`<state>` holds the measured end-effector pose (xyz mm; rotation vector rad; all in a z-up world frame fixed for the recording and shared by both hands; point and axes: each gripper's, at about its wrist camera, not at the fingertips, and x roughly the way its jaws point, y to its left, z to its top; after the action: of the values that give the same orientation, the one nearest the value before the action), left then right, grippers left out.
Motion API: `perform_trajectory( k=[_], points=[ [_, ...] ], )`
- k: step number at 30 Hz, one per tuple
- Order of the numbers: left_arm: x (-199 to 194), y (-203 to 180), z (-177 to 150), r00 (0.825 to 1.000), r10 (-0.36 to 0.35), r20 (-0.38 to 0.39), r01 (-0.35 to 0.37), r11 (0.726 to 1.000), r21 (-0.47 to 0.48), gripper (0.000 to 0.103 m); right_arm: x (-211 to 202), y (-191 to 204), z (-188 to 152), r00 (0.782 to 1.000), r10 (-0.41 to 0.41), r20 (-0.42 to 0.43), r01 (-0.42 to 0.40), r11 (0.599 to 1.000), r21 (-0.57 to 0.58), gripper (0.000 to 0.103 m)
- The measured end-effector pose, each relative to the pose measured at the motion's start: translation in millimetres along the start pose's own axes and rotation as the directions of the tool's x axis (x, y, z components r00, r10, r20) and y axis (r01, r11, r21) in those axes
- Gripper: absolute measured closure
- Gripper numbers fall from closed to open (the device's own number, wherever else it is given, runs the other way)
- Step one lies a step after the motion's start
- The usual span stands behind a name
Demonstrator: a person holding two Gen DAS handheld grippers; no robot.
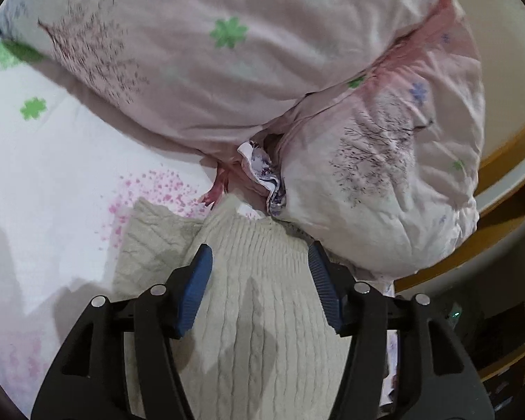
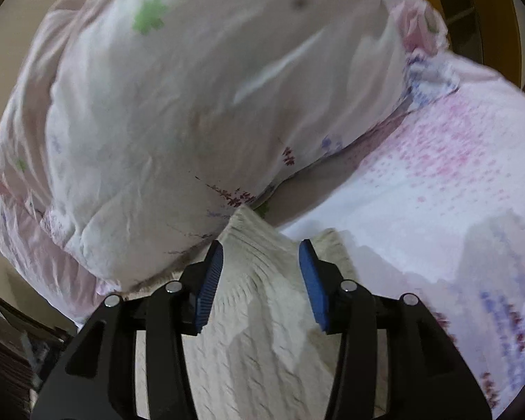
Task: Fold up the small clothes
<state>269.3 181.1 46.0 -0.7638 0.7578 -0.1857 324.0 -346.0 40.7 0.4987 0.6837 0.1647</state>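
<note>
Your left tongs [image 1: 260, 257] and right tongs [image 2: 261, 255] are both hanging part open, gripping nothing, over the cream cable-knit sweater [image 1: 259, 315] lying rumpled on the bed [image 1: 52, 175].

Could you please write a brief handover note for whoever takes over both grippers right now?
Left gripper: open, nothing clamped, jaws above the cream cable-knit sweater.
Right gripper: open too, over the same sweater.
The sweater lies on the floral white bedsheet, its far edge against the two floral pillows.
Done: the garment looks partly folded, with layers overlapping.
Left: finish and square the fold; how many folds remain cannot be told.
</note>
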Motion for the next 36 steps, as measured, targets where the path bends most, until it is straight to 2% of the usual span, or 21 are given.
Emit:
perform_trajectory(
  k=[3,6,11,12,14,17,18,19,21,26,31,36],
  points=[
    [-12,-4,-8,0.998,0.052,0.021,-0.054,0.996,0.077,0.046,-18,-10,-12,1.0,-0.023,-0.002,0.022,0.997,-0.069,0.06],
    [-21,-5,-19,0.991,0.126,0.038,-0.131,0.979,0.157,0.046,-28,-18,-26,0.999,-0.032,-0.023,0.029,0.993,-0.11,0.064],
    [-21,-4,-36,0.981,0.193,0.019,-0.192,0.952,0.238,0.047,-27,-30,-43,0.995,-0.07,-0.067,0.059,0.986,-0.158,0.066],
    [-21,-4,-39,0.979,0.203,0.016,-0.2,0.948,0.247,0.049,-25,-30,-46,0.994,-0.076,-0.077,0.062,0.984,-0.165,0.068],
    [-17,-4,-45,0.973,0.229,0.006,-0.222,0.937,0.271,0.056,-22,-29,-53,0.991,-0.104,-0.084,0.086,0.978,-0.189,0.085],
    [-11,-2,-51,0.968,0.25,-0.017,-0.235,0.93,0.284,0.07,-24,-28,-56,0.993,-0.098,-0.07,0.083,0.977,-0.195,0.09],
    [-9,0,-52,0.965,0.261,-0.023,-0.244,0.927,0.286,0.079,-26,-28,-56,0.993,-0.094,-0.065,0.08,0.978,-0.194,0.091],
    [-8,1,-53,0.964,0.264,-0.029,-0.246,0.927,0.283,0.088,-29,-27,-56,0.994,-0.091,-0.057,0.078,0.978,-0.193,0.093],
    [-10,6,-52,0.969,0.245,-0.04,-0.227,0.938,0.261,0.095,-33,-26,-56,0.995,-0.086,-0.048,0.075,0.978,-0.194,0.094],
    [-24,10,-51,0.98,0.195,-0.051,-0.178,0.957,0.23,0.097,-47,-21,-56,0.998,-0.066,-0.02,0.061,0.978,-0.199,0.095],
    [-45,12,-56,0.985,0.163,-0.057,-0.146,0.962,0.231,0.097,-57,-19,-60,0.998,-0.062,-0.014,0.058,0.978,-0.201,0.095],
    [-50,20,-60,0.98,0.188,-0.064,-0.169,0.958,0.232,0.098,-55,-24,-72,0.993,-0.112,-0.042,0.102,0.975,-0.198,0.095]
  ],
)
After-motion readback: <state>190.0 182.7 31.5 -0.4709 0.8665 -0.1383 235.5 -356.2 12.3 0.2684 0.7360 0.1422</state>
